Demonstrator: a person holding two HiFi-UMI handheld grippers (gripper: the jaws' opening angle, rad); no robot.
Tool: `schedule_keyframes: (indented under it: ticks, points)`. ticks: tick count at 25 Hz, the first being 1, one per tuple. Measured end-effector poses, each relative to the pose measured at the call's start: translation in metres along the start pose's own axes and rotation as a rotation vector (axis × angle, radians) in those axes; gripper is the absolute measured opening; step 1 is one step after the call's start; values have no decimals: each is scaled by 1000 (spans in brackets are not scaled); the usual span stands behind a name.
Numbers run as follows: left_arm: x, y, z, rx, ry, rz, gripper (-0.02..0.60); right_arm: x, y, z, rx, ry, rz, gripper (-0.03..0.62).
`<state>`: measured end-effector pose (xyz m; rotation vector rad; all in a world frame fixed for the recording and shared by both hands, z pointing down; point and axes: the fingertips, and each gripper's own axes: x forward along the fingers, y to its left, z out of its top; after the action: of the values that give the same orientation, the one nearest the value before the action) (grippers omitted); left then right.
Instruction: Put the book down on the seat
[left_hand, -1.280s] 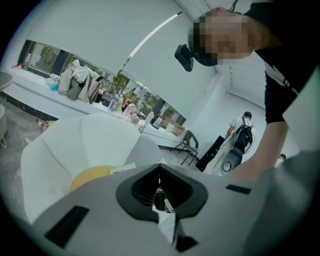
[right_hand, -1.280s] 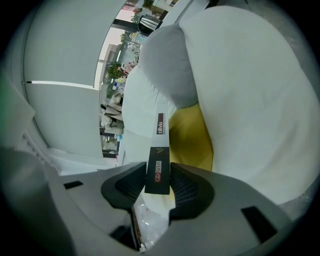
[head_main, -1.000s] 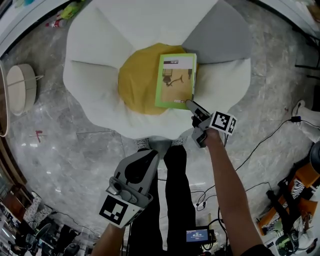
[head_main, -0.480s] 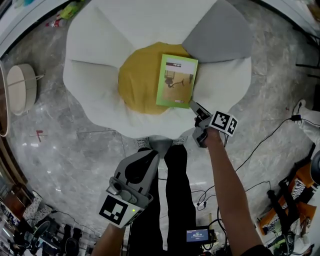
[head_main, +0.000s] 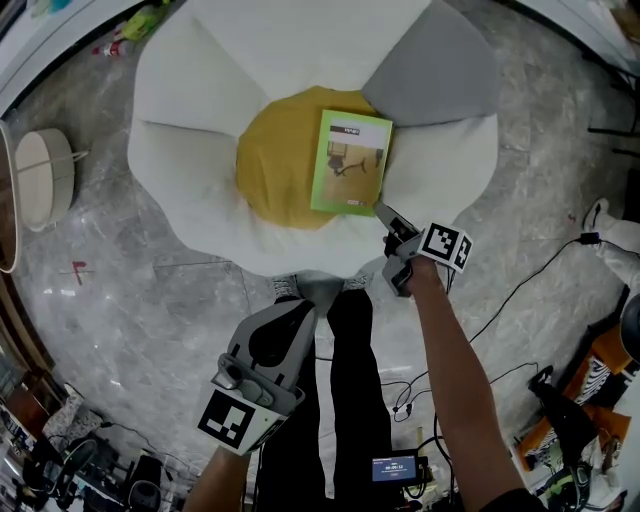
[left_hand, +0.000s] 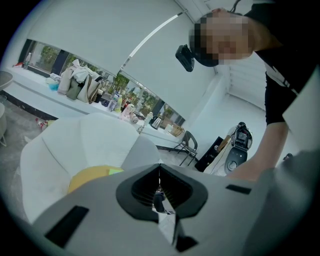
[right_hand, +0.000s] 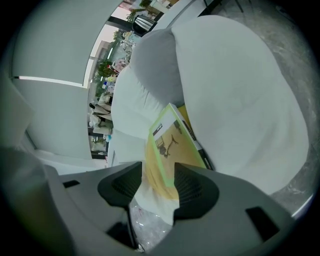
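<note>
The green book (head_main: 350, 163) lies face up on the yellow centre (head_main: 275, 165) of the flower-shaped seat, and it shows in the right gripper view as the book (right_hand: 172, 142) just beyond the jaws. My right gripper (head_main: 385, 215) hovers at the book's near right corner. Its jaws stand wide and are closing a little, and the pads (right_hand: 192, 187) press on nothing. My left gripper (head_main: 295, 310) hangs low over the floor by the person's legs, away from the seat. Its jaws (left_hand: 160, 172) are shut with nothing in them.
White petals (head_main: 200, 90) and one grey petal (head_main: 435, 65) ring the seat's centre. A round white stool (head_main: 42, 178) stands at the left on the marble floor. Cables (head_main: 530, 280) and gear lie at the right. The person's legs (head_main: 350, 400) are just in front of the seat.
The book has tipped from a tilt to lying flat on the yellow centre. The right gripper has come off its near corner. The left gripper has not moved.
</note>
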<state>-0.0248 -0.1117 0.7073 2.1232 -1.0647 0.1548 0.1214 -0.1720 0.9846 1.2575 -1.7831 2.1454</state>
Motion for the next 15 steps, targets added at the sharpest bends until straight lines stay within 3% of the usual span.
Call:
schedule_keyframes:
  ticks: [8,15]
  points:
    - [-17,-13,21,20,-34,35,12,-27,23,-9,-34,24,11,184]
    - [-44,-40,54,57,-86,44,12,-77,72,-17,-69,11,22,93]
